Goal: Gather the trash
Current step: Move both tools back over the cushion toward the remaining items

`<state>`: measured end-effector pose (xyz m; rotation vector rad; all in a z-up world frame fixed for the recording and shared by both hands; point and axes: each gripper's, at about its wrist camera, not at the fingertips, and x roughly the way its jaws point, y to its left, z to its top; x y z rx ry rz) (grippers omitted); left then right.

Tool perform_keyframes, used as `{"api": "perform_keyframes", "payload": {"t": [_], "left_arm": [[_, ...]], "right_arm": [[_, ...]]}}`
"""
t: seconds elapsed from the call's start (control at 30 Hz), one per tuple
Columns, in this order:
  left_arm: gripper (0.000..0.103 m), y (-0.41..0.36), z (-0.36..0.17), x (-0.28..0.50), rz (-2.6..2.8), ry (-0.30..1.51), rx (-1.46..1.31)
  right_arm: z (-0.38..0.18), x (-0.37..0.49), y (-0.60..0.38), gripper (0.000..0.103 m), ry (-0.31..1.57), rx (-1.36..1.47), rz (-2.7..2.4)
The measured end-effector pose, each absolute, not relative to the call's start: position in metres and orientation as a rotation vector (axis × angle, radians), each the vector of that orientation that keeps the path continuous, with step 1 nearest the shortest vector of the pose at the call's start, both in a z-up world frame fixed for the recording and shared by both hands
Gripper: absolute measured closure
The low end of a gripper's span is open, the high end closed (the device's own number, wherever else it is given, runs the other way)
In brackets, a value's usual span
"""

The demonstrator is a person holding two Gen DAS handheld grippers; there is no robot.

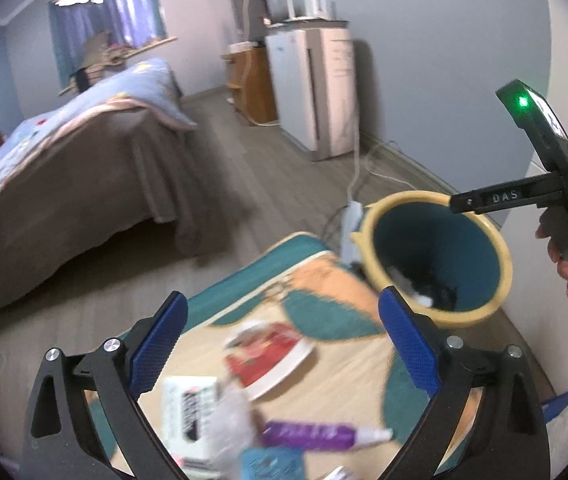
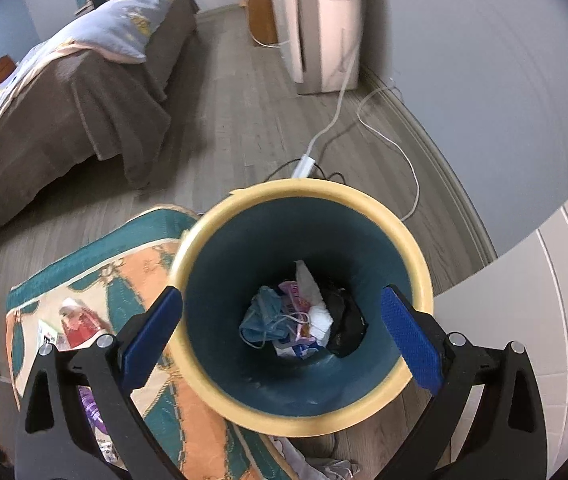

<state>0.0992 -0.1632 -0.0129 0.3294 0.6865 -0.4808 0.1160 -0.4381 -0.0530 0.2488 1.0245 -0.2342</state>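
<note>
My left gripper (image 1: 282, 344) hangs with jaws wide and empty over the teal-and-orange patterned rug (image 1: 336, 376), where the litter lies: a purple plastic tube with a white cap (image 1: 324, 435), a crumpled clear plastic wrapper (image 1: 230, 420), a white printed carton (image 1: 190, 408) and a red-and-white packet (image 1: 268, 354). All look light; I judge the tube stiff and slippery, best pinched mid-body. My right gripper (image 2: 280, 338), also wide and empty, hovers above the teal bin with the yellow rim (image 2: 420, 264), which holds blue cloth, white paper and a black bag at its bottom.
</note>
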Motion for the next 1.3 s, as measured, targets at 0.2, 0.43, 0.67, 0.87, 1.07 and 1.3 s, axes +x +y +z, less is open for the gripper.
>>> {"api": "perform_keyframes", "payload": {"t": [0.2,0.43,0.67,0.87,1.07,1.3], "left_arm": [[0.008,-0.11,0.006,0.081,-0.41,0.676,0.293],[0.007,-0.057,0.012,0.057,-0.341,0.689,0.219],[0.007,-0.02,0.005,0.038,-0.316,0.713,0.156],[0.007,0.0,-0.007,0.034,-0.287,0.735,0.149],[0.007,0.012,-0.02,0.034,-0.279,0.772,0.16],[0.007,0.013,-0.036,0.038,-0.276,0.836,0.183]], "right_arm": [[-0.041,0.111,-0.4,0.006,1.01,0.166,-0.174],[-0.029,0.101,-0.351,0.006,0.999,0.085,-0.1],[-0.024,0.089,-0.307,0.006,0.997,0.084,-0.035],[-0.03,0.083,-0.274,0.006,1.017,0.062,-0.039],[-0.044,0.079,-0.247,0.006,1.062,0.045,-0.028],[-0.072,0.079,-0.231,0.006,1.138,0.025,-0.029]]}}
